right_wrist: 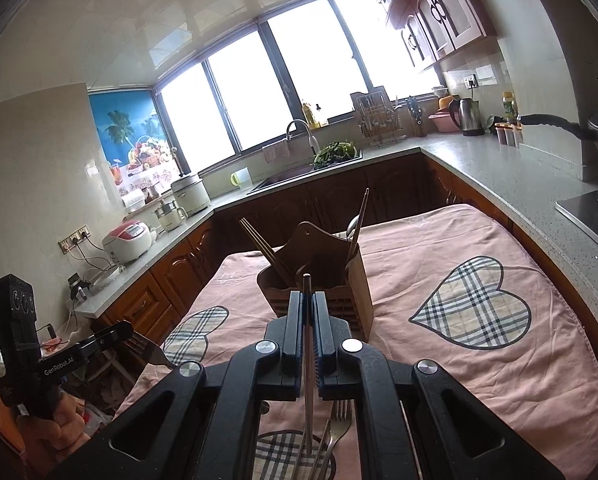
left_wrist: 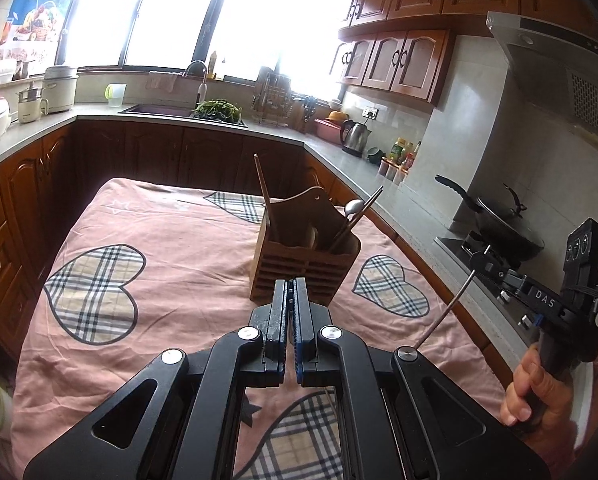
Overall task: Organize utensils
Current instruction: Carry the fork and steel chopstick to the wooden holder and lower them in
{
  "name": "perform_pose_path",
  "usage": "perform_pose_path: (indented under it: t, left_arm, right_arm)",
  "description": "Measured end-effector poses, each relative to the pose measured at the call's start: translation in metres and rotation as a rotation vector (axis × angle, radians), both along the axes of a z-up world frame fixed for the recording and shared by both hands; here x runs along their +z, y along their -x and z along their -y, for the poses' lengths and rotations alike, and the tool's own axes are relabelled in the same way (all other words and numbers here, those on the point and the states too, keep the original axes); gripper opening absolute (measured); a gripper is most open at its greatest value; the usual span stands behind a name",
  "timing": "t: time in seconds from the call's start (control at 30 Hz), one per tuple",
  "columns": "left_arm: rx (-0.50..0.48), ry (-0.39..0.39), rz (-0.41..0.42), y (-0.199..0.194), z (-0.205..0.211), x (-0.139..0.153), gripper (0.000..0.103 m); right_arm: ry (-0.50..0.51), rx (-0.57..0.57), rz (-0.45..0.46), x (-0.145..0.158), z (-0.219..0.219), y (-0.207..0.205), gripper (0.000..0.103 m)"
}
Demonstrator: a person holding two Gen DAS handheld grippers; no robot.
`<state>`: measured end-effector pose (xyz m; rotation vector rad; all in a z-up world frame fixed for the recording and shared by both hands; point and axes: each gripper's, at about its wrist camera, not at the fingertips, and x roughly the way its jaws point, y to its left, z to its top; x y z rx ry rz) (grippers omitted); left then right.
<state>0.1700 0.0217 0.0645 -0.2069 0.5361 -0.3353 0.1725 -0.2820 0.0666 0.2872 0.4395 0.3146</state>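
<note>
A kitchen table covered by a pink cloth with plaid hearts. At the left, the left gripper, black with blue-lined fingers, hangs just above the cloth with its fingers pressed together on nothing. Just ahead of it, mid-table, stands a slatted brown wooden utensil holder; wooden chopsticks lean in its left compartment, a metal spoon and a metal chopstick lean in its right. To the right, the right gripper pinches one thin metal chopstick, held close behind the holder. Beneath it, a metal fork lies on the cloth.
</note>
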Motion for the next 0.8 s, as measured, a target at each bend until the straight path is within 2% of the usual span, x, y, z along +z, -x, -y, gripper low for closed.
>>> perform_pose_path:
  t: [0.37, 0.8]
  left_arm:
    - [0.026, -0.013, 0.023, -0.027, -0.004, 0.02, 0.002]
    - [0.07, -0.053, 0.073, -0.08, -0.002, 0.045, 0.002]
  right_arm:
    - [-0.019, -0.015, 0.039, 0.01, 0.003, -0.021, 0.004]
    - [-0.022, -0.049, 0.138, 0.045, 0.01, -0.057, 0.004]
